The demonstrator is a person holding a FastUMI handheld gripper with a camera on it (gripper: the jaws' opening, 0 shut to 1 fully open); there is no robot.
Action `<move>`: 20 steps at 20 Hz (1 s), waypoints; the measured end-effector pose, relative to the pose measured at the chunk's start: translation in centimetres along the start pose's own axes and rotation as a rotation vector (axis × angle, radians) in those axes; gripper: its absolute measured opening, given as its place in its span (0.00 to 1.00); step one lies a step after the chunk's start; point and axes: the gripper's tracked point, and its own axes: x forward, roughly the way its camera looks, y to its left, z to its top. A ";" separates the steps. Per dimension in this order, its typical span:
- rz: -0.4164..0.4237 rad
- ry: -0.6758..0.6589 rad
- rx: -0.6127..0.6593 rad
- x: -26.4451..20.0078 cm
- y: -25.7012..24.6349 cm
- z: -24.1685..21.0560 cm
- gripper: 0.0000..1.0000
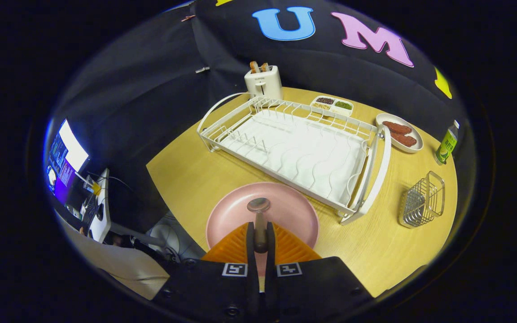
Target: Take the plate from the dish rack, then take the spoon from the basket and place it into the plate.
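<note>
A round wooden tabletop seen from just behind a pair of tongs. The tongs are nearly closed, both fingers pressing on the handle of a metal spoon. The spoon's bowl sticks out ahead of the fingertips, over the middle of a pink plate. The plate lies flat on the tabletop just ahead of the tongs, near the tabletop's front edge. Whether the spoon's bowl touches the plate or hangs above it cannot be told.

What could go wrong, as a judgement: the spoon is gripped by its handle with its bowl well forward, so if the tongs open while it is high or tilted, it may bounce or slide off the shallow plate. The plate's closeness to the tabletop's edge means a push could nudge it towards a fall.

Containers: beyond the plate stands a white dish rack, with nothing in it. To its right, apart from it, stands a small wire basket, which looks empty. Behind the rack, a white toaster holds two pieces of bread. Beside it sits a divided dish with dark, pale and green contents in separate compartments. A white oval plate carries two reddish-brown sausages. A green bottle stands at the far right.
</note>
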 end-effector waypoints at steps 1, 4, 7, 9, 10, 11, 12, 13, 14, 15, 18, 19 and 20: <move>0.009 -0.023 0.004 0.4 0.1 0.2 0.09; 0.022 -0.024 0.006 0.5 -0.1 -0.2 0.09; 0.032 0.020 0.008 0.9 -0.3 -1.8 0.09; 0.032 0.077 0.005 1.3 -0.7 -3.6 0.10; 0.028 0.102 0.000 1.4 -0.7 -4.6 0.11; 0.021 0.117 -0.011 1.7 -0.8 -5.3 0.11; 0.010 0.131 -0.025 1.9 -1.0 -5.9 0.11; -0.003 0.146 -0.043 2.1 -1.1 -6.6 0.13; -0.017 0.158 -0.062 2.2 -1.2 -7.1 0.14; -0.029 0.166 -0.074 2.3 -1.3 -7.4 0.17; -0.045 0.170 -0.075 2.3 -1.3 -7.6 0.41; -0.039 0.166 -0.065 2.1 -1.2 -7.4 0.55; -0.039 0.157 -0.057 2.0 -1.1 -7.2 0.68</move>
